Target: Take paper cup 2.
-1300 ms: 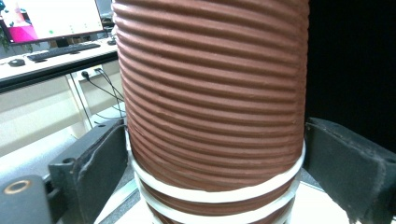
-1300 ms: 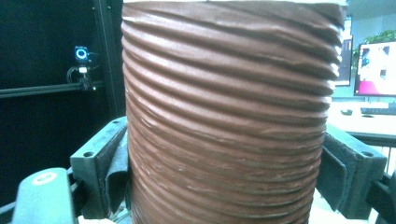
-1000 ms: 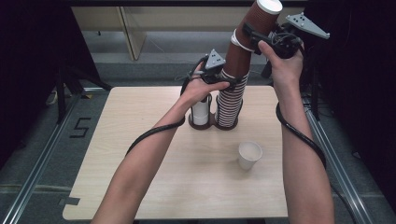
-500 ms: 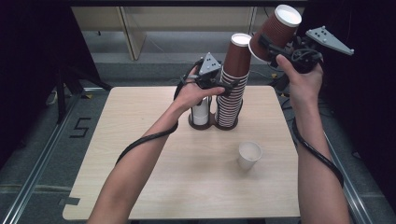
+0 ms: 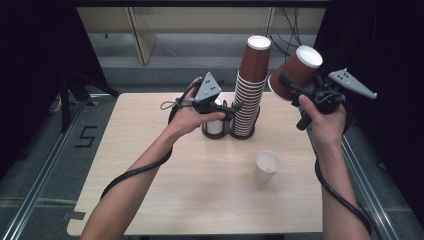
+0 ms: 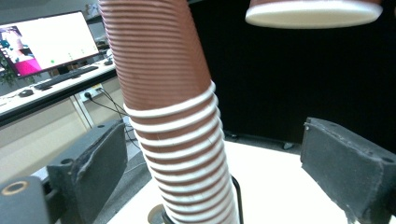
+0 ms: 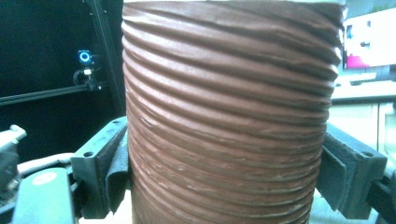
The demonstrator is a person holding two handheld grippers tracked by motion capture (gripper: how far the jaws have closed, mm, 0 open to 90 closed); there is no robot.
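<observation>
A tall stack of ribbed brown paper cups stands in a dark two-ring holder at the back of the table. My left gripper sits just left of the stack, level with its lower half. In the left gripper view the stack rises between the jaws with a gap on each side, so the left gripper is open. My right gripper is raised to the right of the stack, shut on a single brown cup that is tilted with its white rim up. That cup sits between the right gripper's pads.
A short stack of white cups fills the holder's left ring. One white cup stands upright on the wooden table, right of centre. Dark floor and rails lie beyond the table's edges. A monitor glows on a far desk.
The right hand has carried the single brown cup off the top of the stack, rightward and down. The left hand has drawn back to the left, and the stack now stands straighter.
</observation>
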